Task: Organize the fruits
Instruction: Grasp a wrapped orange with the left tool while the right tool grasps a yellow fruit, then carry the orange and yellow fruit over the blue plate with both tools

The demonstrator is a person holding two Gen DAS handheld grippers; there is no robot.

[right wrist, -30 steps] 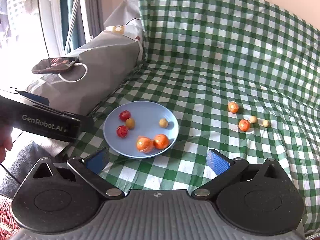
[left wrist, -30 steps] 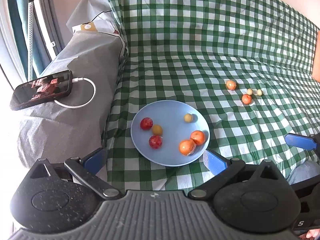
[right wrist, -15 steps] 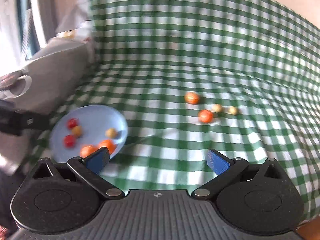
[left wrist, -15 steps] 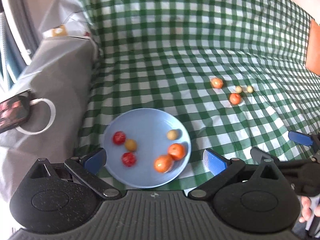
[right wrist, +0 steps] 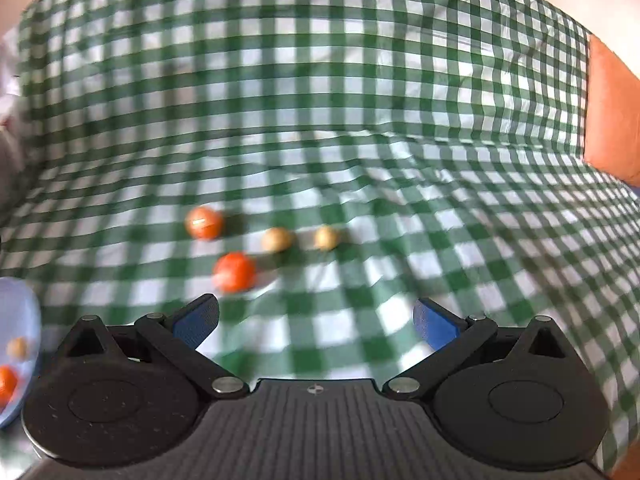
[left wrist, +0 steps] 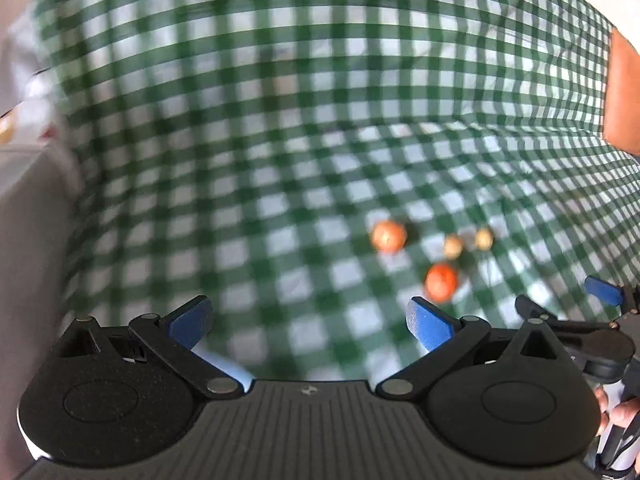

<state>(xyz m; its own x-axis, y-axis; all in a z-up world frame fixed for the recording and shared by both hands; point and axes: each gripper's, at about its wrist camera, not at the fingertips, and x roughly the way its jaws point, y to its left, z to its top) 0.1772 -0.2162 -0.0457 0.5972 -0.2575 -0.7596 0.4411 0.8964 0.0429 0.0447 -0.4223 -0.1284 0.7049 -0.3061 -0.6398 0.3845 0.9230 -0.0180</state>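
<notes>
1. Right gripper (right wrist: 316, 318): both blue-tipped fingers (right wrist: 198, 318) stand wide apart with nothing between them. The nearest orange fruit (right wrist: 234, 272) lies just ahead of the left fingertip, not touching it.

2. Left gripper (left wrist: 310, 320): its fingers (left wrist: 430, 322) are likewise spread and empty. The same orange fruit (left wrist: 440, 282) sits just beyond its right fingertip. At the right edge of this view the right gripper (left wrist: 600, 292) shows, with part of a hand (left wrist: 618, 414) below it.

3. Loose fruits on the checked cloth (right wrist: 360, 160), placed relative to the nearest orange fruit: a second orange fruit (right wrist: 204, 222) lies just behind it and slightly left; two pale yellow fruits (right wrist: 276, 239) (right wrist: 327, 237) lie behind it to the right, side by side and near each other. Count: two orange, two pale yellow, four in all.

4. Blue plate (right wrist: 18, 320): only its rim shows at the left edge of the right wrist view, well to the left of the nearest orange fruit. On the visible part lie one pale fruit (right wrist: 18, 348) and one orange fruit on the plate (right wrist: 6, 384); the rest is out of view.

5. Handling, as judged: the fruits look small, round, light and smooth-skinned, so they are likely to roll on the soft cloth and to slip from a pinch. Hold across the widest part, fingers on opposite sides, with gentle pressure to avoid bruising.

6. Both views are blurred; fine surface detail cannot be told.
</notes>
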